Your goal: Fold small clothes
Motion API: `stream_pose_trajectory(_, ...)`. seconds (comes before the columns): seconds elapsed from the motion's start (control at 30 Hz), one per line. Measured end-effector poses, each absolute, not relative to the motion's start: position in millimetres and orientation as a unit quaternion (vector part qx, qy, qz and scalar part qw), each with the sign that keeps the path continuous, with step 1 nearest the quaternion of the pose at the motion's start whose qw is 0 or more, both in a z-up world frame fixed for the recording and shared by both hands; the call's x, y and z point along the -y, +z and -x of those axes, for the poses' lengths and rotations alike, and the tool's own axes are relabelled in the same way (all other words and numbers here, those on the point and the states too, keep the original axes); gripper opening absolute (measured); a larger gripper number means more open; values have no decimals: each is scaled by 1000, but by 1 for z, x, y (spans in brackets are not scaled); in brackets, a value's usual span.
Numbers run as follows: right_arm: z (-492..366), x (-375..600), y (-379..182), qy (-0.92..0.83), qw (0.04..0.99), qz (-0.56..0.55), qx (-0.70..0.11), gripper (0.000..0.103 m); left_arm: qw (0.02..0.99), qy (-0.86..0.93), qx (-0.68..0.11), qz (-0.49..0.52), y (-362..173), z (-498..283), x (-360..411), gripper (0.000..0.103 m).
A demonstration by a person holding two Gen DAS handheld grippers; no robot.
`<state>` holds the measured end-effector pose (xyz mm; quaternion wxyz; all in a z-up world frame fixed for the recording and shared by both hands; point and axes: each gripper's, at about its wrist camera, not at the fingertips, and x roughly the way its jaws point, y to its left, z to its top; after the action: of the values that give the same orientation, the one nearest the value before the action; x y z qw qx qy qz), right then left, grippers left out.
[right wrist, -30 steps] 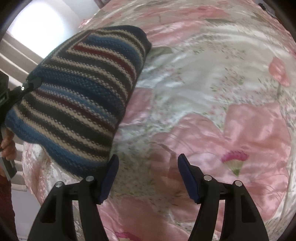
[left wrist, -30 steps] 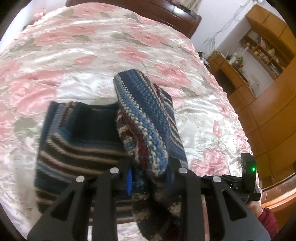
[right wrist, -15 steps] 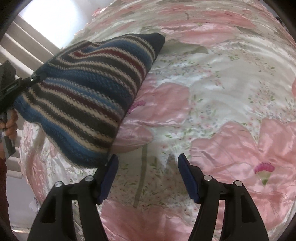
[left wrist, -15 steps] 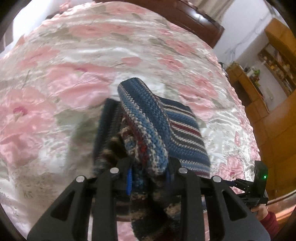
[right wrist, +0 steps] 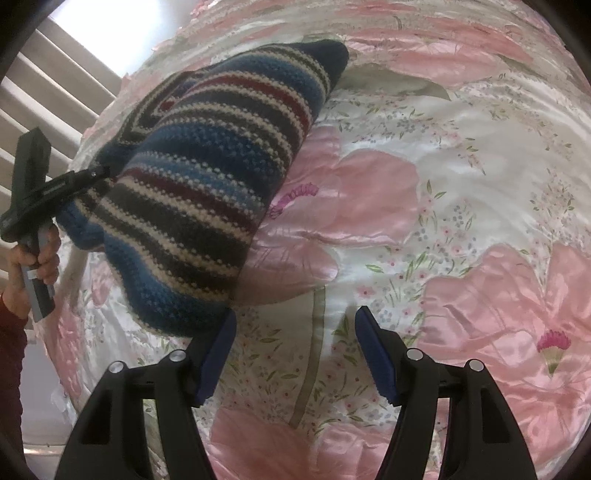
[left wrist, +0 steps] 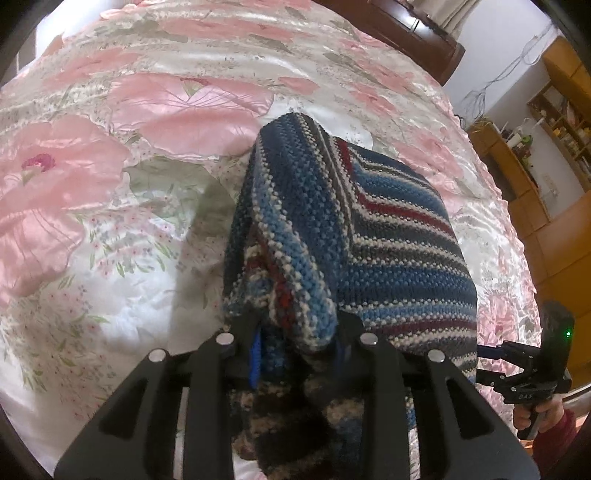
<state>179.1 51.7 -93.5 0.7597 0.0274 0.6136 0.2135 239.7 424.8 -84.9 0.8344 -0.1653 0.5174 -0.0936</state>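
A knitted garment with blue, dark, cream and red stripes hangs bunched over the bed. My left gripper is shut on its near edge, and the fabric drapes over and below the fingers. In the right wrist view the same striped garment hangs lifted at the left, pinched by the left gripper in a hand. My right gripper stands open with only the bedspread between its blue pads. The garment's lower edge sits just beside its left finger. The right gripper also shows at the left wrist view's far right.
A shiny floral bedspread in pink and white covers the whole bed. A dark wooden headboard stands at the far end. Wooden cabinets and shelves line the right side. A window with slats is at the right wrist view's left.
The left gripper has carried the garment up and across the bed, so it now hangs folded instead of lying spread. The right gripper stays open and has shifted over the bedspread.
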Motion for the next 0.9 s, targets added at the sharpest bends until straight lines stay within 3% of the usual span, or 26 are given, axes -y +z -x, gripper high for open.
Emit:
stream_pose_trajectory(0.07, -178, -55, -93, 212, 759, -30, -614, 67, 832, -94, -520, 170, -82, -238, -427, 41)
stream_pose_trajectory(0.17, -178, -54, -90, 212, 759, -39, -615, 69, 834, -90, -519, 164, -69, -230, -430, 61)
stream_pose_trajectory(0.5, -170, -61, -83, 215, 753, -54, -619, 72, 863, -89, -489, 86, -24, -167, -408, 62)
stream_pose_trajectory(0.57, -168, -66, -82, 216, 753, -52, -619, 72, 860, -89, -497, 75, -29, -168, -401, 57)
stream_pose_trajectory(0.63, -166, -70, -79, 218, 755, -45, -617, 72, 858, -95, -498, 85, -33, -168, -398, 42)
stream_pose_trajectory(0.7, -166, -74, -77, 217, 757, -39, -615, 72, 851, -102, -507, 91, -38, -170, -397, 14)
stream_pose_trajectory(0.9, -165, -73, -78, 217, 756, -39, -616, 72, 845, -95, -509, 131, -45, -159, -420, 9)
